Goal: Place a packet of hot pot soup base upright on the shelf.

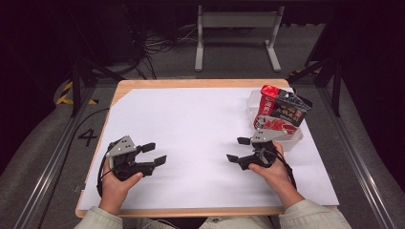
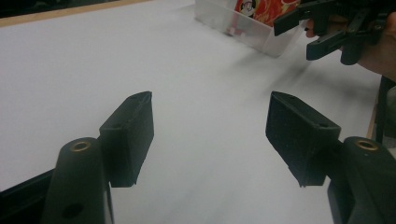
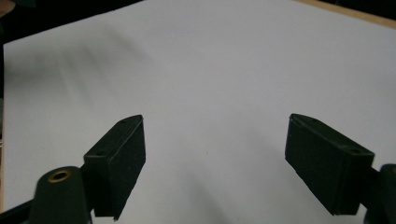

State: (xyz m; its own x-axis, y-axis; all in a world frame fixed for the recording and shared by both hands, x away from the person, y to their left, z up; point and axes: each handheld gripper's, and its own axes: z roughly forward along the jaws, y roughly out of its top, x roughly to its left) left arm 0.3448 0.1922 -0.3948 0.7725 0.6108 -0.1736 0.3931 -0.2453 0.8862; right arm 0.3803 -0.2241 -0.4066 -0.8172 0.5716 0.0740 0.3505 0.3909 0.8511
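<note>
Both sets of fingers are spread wide with nothing between them. The left gripper [image 1: 154,153] is held at the near left of the surface [image 1: 191,124], fingers [image 2: 128,135] aimed right toward the middle, just bare white sheet seen between them in the left gripper view. The right gripper [image 1: 238,149] is held at the near right, its fingers [image 3: 116,158] released too and pointed left, so the two grippers are kind of faced at each other, well apart. White sheet is all that's seen past the fingers in the right gripper view.

Each gripper is gripped from below by a hand, left hand [image 1: 117,183] and right hand [image 1: 270,171], with pale sleeves seen at the near edge.

Just beyond the right gripper, at the far right of the surface, a clear plastic container [image 1: 293,138] is set down, with red, black and white snack packets [image 1: 282,107] stuck up out of it. The container [image 2: 243,28] is also caught in the left gripper view, beside the right gripper [image 2: 299,30]. The print on the packets can't be read.
</note>
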